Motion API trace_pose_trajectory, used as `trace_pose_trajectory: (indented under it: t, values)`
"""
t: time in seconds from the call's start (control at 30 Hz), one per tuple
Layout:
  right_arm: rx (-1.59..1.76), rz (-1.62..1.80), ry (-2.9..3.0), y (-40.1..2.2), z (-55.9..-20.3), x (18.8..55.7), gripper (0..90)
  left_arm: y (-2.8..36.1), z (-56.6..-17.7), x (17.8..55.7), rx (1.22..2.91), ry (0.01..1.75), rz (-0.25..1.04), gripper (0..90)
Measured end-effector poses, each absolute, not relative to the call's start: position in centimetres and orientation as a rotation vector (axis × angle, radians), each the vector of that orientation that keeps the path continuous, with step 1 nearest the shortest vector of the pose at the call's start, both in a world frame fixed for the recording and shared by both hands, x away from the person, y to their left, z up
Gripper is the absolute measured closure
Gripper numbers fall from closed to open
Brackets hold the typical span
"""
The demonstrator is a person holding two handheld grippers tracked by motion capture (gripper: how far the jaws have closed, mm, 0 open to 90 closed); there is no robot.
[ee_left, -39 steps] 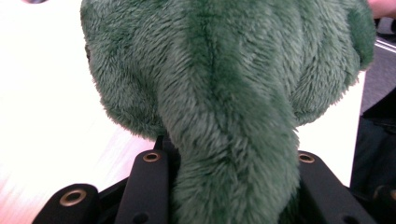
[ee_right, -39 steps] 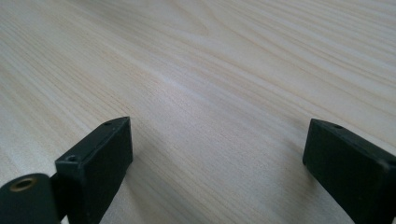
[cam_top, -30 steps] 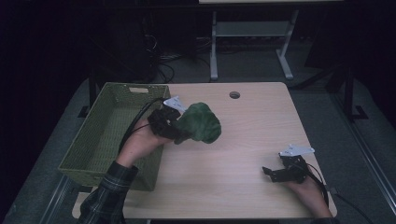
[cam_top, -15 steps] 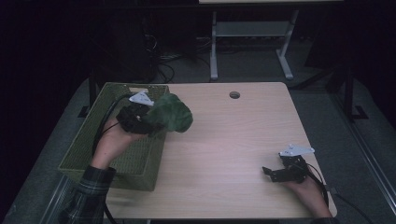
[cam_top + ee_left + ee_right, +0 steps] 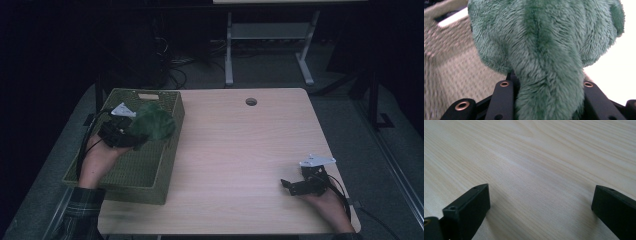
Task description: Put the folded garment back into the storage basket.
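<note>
A fluffy green plush toy (image 5: 152,125) hangs over the far part of the green woven basket (image 5: 135,187) at the table's left edge. My left gripper (image 5: 132,136) is shut on it. In the left gripper view the plush (image 5: 544,50) bulges between the two black jaws of that gripper (image 5: 546,100), with the basket's weave (image 5: 449,62) behind it. My right gripper (image 5: 287,186) rests near the front right corner of the wooden table (image 5: 240,150). Its jaws (image 5: 541,202) have just been opening and stand wide apart, with bare wood (image 5: 524,157) between them.
A round cable hole (image 5: 251,101) sits near the table's far edge. Behind the table stands a grey metal frame (image 5: 270,35), with cables on the floor (image 5: 175,65) beside it. The room around is dark.
My left gripper carried the plush toy leftward from above the table's middle to above the basket. The right hand stayed where it was.
</note>
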State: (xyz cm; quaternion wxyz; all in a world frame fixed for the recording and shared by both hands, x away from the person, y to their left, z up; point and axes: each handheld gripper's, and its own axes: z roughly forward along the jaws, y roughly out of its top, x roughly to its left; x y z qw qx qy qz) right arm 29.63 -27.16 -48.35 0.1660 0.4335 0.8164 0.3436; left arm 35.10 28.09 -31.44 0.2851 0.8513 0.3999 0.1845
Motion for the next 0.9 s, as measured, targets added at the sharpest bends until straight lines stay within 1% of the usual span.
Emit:
trace_pose_trajectory:
  t: [0.13,0.37,0.73,0.9]
  values:
    - [1.231,0.979,2.328,-27.1,-48.4,29.6,1.6,29.2,-32.9,35.2,2.278,1.125,0.512,63.0]
    - [1.231,0.979,2.329,-27.1,-48.3,29.6,1.6,30.8,-35.7,35.7,2.267,1.213,0.485,62.8]
    - [1.23,0.981,2.332,-27.1,-48.3,29.6,1.6,31.9,-39.0,36.7,2.316,1.274,0.438,61.2]
    - [1.229,0.981,2.332,-27.1,-48.3,29.6,1.6,31.8,-39.7,36.9,2.329,1.28,0.426,57.8]
